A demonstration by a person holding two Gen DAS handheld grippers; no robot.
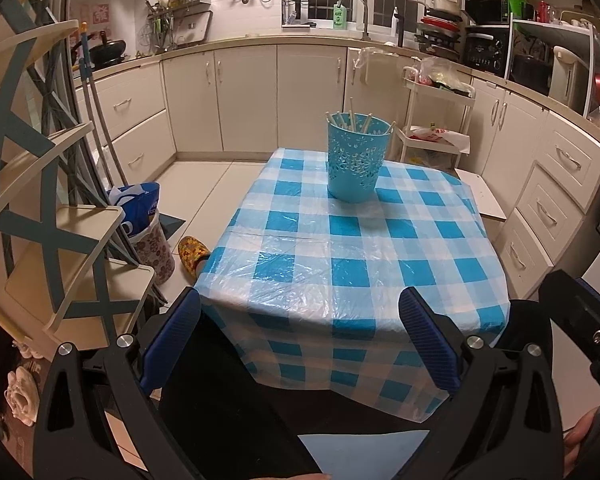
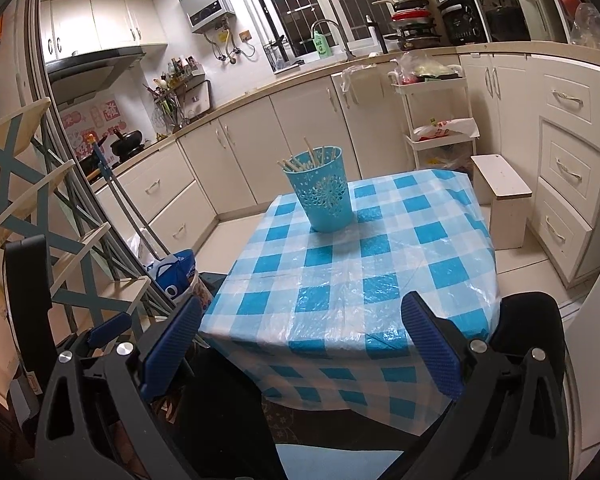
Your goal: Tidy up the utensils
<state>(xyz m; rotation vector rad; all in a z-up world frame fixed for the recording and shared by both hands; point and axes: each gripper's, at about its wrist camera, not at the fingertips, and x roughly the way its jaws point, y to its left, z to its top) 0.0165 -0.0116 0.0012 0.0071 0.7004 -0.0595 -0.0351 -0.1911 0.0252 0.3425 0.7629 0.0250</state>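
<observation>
Cream kitchen cabinets (image 1: 244,96) are seen behind a small table (image 1: 352,256) covered in a blue-and-white checked cloth. Toward its far side a perforated blue holder (image 1: 358,158) is stood upright, with chopsticks (image 1: 352,118) gathered inside. Both the left gripper (image 1: 300,340) and right gripper (image 2: 302,340) are held wide open and empty, short of the near table edge

the checked tablecloth (image 1: 340,248) lies bare from its near edge up to the blue holder (image 1: 358,160) — the only obstacle, chopsticks (image 1: 350,118) jutting above its rim.
</observation>
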